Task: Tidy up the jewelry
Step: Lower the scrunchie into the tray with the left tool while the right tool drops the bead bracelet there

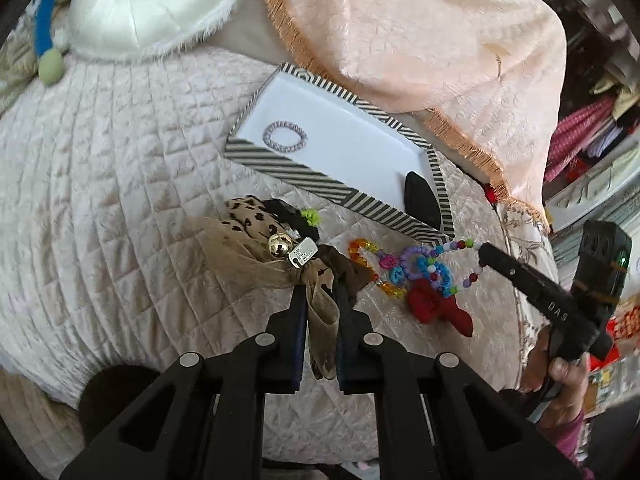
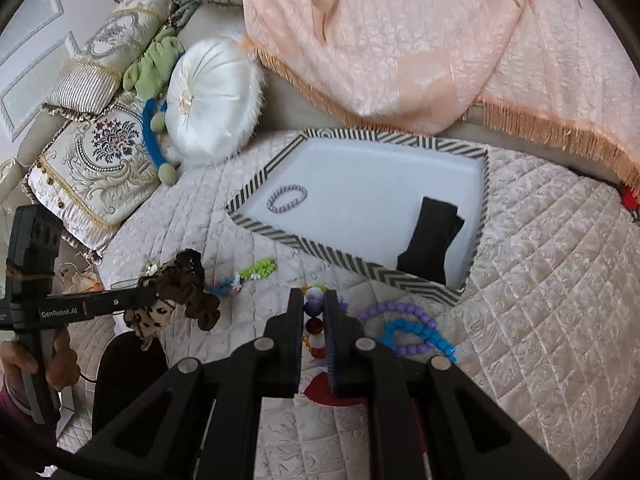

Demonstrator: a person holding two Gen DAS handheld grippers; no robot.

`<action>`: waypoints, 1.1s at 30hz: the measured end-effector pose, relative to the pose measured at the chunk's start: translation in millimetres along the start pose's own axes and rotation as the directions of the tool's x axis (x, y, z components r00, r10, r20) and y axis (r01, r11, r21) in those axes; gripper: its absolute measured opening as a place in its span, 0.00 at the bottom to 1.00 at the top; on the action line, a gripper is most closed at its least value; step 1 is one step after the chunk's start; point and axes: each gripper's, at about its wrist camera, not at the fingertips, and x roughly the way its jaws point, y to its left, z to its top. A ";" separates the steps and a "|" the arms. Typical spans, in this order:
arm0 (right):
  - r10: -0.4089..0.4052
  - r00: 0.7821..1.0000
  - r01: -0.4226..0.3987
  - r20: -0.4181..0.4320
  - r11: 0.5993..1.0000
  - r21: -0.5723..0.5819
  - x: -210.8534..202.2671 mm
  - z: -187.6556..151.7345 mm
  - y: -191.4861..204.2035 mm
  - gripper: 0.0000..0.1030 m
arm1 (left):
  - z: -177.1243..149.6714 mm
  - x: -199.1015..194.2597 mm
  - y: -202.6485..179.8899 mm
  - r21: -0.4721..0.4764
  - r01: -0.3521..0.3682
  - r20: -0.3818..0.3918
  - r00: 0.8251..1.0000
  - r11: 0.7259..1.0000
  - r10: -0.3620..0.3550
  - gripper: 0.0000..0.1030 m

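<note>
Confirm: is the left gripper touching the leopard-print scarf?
Touching. The left wrist view shows the left gripper shut on the leopard-print scarf, fabric pinched between both fingers and hanging below them.

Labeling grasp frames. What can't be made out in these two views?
- Silver tag text: left wrist view, too small.
- Black item in the striped tray: identity unclear in either view.
- Red fabric piece: right wrist view, mostly hidden behind the right gripper.

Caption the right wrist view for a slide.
Right gripper shut on a multicoloured bead string, striped tray ahead on the quilted bedspread.
</note>
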 end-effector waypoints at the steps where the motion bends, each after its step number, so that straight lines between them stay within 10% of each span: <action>1: -0.001 1.000 0.001 0.008 1.000 -0.001 -3.3 0.7 1.2 0.09 | -0.4 -3.6 -3.5 0.030 -0.017 0.011 1.000 0.999 0.017 0.00; 8: 0.027 0.999 -0.028 0.043 1.000 0.006 -18.0 6.7 4.1 0.09 | -1.8 -20.3 -17.2 0.145 0.027 0.006 1.000 0.989 -0.028 0.00; 11: 0.027 0.998 -0.027 0.050 1.000 0.013 -20.5 6.2 3.9 0.09 | -5.7 -3.3 -16.1 0.205 -0.129 -0.019 0.991 0.970 0.135 0.00; 20: 0.038 0.998 -0.040 0.052 0.999 0.035 -19.5 10.8 0.3 0.09 | -1.5 -5.6 -1.2 0.138 -0.042 -0.036 0.998 0.989 0.048 0.00; 33: -0.007 0.997 0.002 0.077 0.998 0.069 7.6 52.2 -11.1 0.09 | 87.9 20.2 -14.3 0.132 -0.036 0.071 0.997 0.991 0.027 0.00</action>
